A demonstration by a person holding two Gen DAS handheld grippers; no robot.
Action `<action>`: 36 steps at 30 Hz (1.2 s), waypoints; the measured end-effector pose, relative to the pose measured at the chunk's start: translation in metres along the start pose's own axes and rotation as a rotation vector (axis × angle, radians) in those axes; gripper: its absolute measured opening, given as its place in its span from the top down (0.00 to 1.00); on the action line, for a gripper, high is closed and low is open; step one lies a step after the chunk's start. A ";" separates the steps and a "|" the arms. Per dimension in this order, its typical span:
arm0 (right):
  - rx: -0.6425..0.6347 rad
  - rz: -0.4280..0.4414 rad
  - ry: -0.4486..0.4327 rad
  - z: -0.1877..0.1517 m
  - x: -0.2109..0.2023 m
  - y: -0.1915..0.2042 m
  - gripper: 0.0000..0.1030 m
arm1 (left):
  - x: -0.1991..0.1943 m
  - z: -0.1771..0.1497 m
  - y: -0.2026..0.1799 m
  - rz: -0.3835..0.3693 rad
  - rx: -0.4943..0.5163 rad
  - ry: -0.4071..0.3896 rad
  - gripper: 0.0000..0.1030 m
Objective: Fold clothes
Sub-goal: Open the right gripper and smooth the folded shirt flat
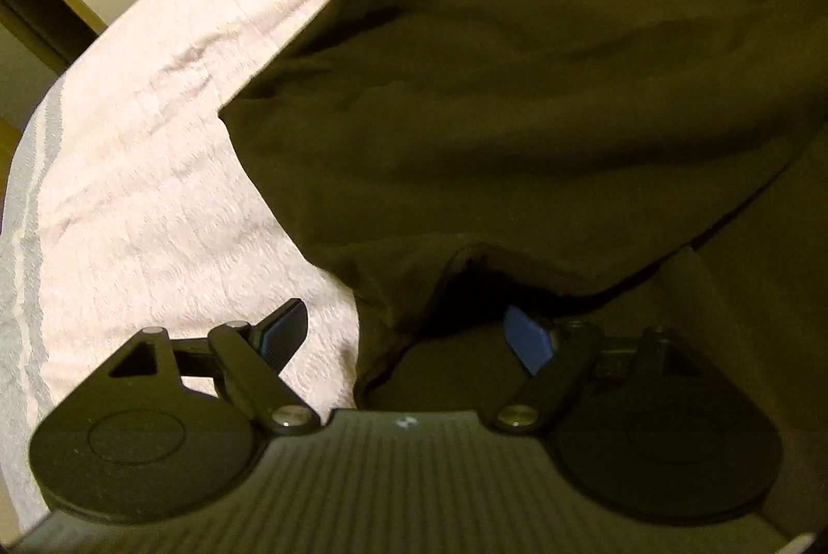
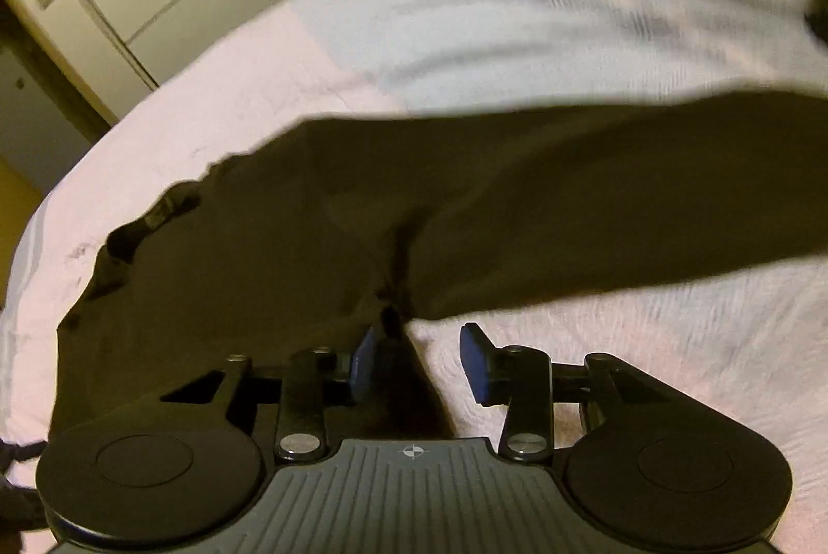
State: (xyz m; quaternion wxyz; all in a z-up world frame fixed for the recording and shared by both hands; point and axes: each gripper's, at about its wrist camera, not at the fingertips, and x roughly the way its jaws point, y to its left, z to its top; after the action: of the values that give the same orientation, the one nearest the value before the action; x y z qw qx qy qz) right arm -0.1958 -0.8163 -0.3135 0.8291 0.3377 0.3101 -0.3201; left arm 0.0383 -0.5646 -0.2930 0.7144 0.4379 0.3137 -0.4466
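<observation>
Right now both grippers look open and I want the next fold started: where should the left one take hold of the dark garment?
Probably at the raised near hem of the dark garment. It lifts off the pink bedcover, leaving a pocket straight ahead of the open left gripper. Come from the near side, one finger under the edge.
</observation>
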 end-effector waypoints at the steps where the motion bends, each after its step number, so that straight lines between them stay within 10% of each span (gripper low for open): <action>1: -0.019 0.017 -0.020 -0.003 -0.005 0.005 0.61 | -0.001 0.000 0.001 0.004 -0.003 -0.008 0.22; 10: -0.150 0.129 0.006 -0.017 0.002 0.048 0.61 | -0.007 0.001 0.016 0.005 -0.059 -0.058 0.22; 15: -0.205 0.074 0.209 -0.033 0.042 0.058 0.61 | 0.002 -0.008 0.018 -0.019 -0.040 -0.002 0.22; 24: -0.165 0.069 0.116 -0.032 0.016 0.097 0.61 | -0.048 -0.001 0.023 -0.029 -0.035 -0.198 0.21; 32: -0.181 0.086 0.181 -0.047 0.035 0.115 0.61 | 0.026 -0.011 0.031 -0.062 -0.110 -0.004 0.22; 36: -0.170 0.068 0.191 -0.047 0.038 0.109 0.61 | -0.001 -0.027 0.049 -0.074 -0.175 -0.061 0.22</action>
State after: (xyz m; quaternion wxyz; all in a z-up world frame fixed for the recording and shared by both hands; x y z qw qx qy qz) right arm -0.1067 -0.7308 -0.3291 0.8318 0.3055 0.4021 -0.2305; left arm 0.0807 -0.5292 -0.2867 0.7421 0.3483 0.3456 -0.4566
